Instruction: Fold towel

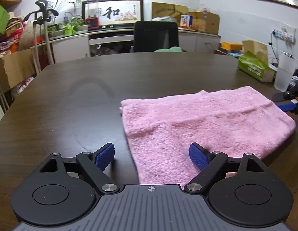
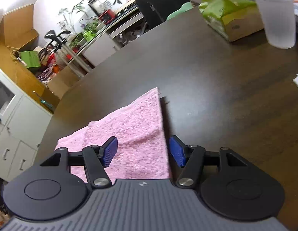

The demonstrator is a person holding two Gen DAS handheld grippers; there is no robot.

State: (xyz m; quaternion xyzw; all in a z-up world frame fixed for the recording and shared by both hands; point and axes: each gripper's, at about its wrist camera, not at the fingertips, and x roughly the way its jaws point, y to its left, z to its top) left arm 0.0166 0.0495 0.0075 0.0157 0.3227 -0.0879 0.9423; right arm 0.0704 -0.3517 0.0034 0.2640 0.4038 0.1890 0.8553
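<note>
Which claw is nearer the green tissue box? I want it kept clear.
Right. The right claw sits over the towel's edge on the side toward the tissue box; the left claw is at the opposite edge.

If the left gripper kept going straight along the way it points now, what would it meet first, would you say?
Most likely the pink towel: the left gripper tilts downward with open jaws straddling the towel's near left edge, though the table beside it is close; depth is unclear.
</note>
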